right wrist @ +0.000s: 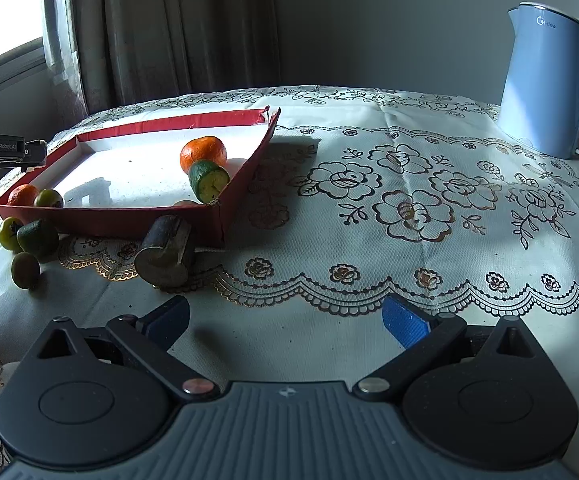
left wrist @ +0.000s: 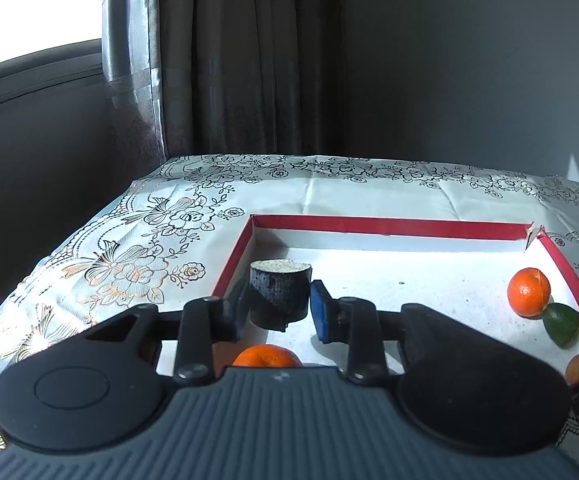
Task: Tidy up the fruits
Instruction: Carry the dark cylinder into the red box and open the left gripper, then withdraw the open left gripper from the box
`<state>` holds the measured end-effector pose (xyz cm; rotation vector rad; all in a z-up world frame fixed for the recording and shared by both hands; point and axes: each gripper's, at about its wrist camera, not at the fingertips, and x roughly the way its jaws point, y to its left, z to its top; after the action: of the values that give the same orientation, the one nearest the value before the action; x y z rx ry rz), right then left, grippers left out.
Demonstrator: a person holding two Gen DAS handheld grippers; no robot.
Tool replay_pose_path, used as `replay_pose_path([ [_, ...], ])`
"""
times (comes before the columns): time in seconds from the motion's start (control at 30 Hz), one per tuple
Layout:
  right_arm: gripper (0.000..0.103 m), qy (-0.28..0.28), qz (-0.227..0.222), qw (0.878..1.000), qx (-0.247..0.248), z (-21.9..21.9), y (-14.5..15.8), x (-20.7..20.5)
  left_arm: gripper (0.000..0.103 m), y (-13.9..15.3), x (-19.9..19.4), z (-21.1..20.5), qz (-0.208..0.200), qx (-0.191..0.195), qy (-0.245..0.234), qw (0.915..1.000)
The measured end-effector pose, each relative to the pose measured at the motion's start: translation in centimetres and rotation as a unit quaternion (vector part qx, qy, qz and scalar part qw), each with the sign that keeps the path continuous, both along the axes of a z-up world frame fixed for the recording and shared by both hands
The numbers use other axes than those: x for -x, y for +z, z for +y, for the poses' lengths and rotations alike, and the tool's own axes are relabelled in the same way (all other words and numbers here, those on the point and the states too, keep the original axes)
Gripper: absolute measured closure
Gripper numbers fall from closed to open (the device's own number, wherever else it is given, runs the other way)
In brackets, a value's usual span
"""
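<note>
Sugarcane chunk [left wrist: 279, 298] sits pinched in the left gripper [left wrist: 279, 312] above the red tray [left wrist: 389, 226]; lower gently onto bare floor, clear of the oranges [left wrist: 528, 292]. Right gripper [right wrist: 285, 320] hangs spread, empty.

Both the left gripper [left wrist: 277, 312] and right gripper [right wrist: 285, 320] have black linkage arms, blue finger pads, 2 round discs and ribbed grey housing.

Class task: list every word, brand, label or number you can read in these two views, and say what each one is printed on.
"GenRobot.AI": on the left gripper, at the left edge of the right wrist view.
"Midea": on the blue kettle, near its top; the first letters are partly washed out.
Left wrist view: no readable text.
</note>
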<state>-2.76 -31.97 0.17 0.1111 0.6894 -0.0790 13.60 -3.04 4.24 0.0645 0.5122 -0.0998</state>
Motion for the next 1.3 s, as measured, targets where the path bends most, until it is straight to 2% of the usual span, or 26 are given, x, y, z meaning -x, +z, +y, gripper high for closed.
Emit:
replay_pose_path([
  [0.3,0.0,0.0,-0.001,1.0,-0.003,-0.1,0.0,-0.1,0.074,-1.5,-1.0,0.2,0.021,-0.003,0.008,0.9997],
  [0.43,0.0,0.0,-0.001,1.0,-0.004,-0.1,0.0,-0.1,0.073,-1.3,-0.7,0.3,0.011,-0.008,0.018,0.9997],
  [0.5,0.0,0.0,-0.002,1.0,-0.005,-0.1,0.0,-0.1,0.067,-1.0,-0.5,0.3,0.008,-0.006,0.019,0.9998],
  [0.57,0.0,0.0,-0.002,1.0,-0.005,-0.1,0.0,-0.1,0.054,-0.8,-0.2,0.4,0.0,-0.009,0.025,0.9997],
  [0.7,0.0,0.0,-0.003,1.0,-0.008,-0.2,0.0,-0.1,0.045,-0.4,0.6,0.7,-0.006,-0.008,0.027,0.9996],
  [0.8,0.0,0.0,-0.003,1.0,-0.009,-0.2,0.0,-0.1,0.028,0.0,1.9,1.2,-0.01,-0.003,0.031,0.9995],
  [0.87,0.0,0.0,-0.004,1.0,-0.009,-0.2,0.0,-0.1,0.011,0.3,3.1,1.5,-0.02,0.001,0.031,0.9993],
  [1.07,0.0,0.0,-0.004,1.0,-0.01,-0.3,0.0,0.0,0.0,0.6,7.4,3.1,-0.024,0.01,0.022,0.9994],
  [1.3,0.0,0.0,-0.005,1.0,-0.012,-0.3,0.1,0.0,0.0,-0.5,11.7,5.5,-0.015,0.031,0.032,0.9989],
])
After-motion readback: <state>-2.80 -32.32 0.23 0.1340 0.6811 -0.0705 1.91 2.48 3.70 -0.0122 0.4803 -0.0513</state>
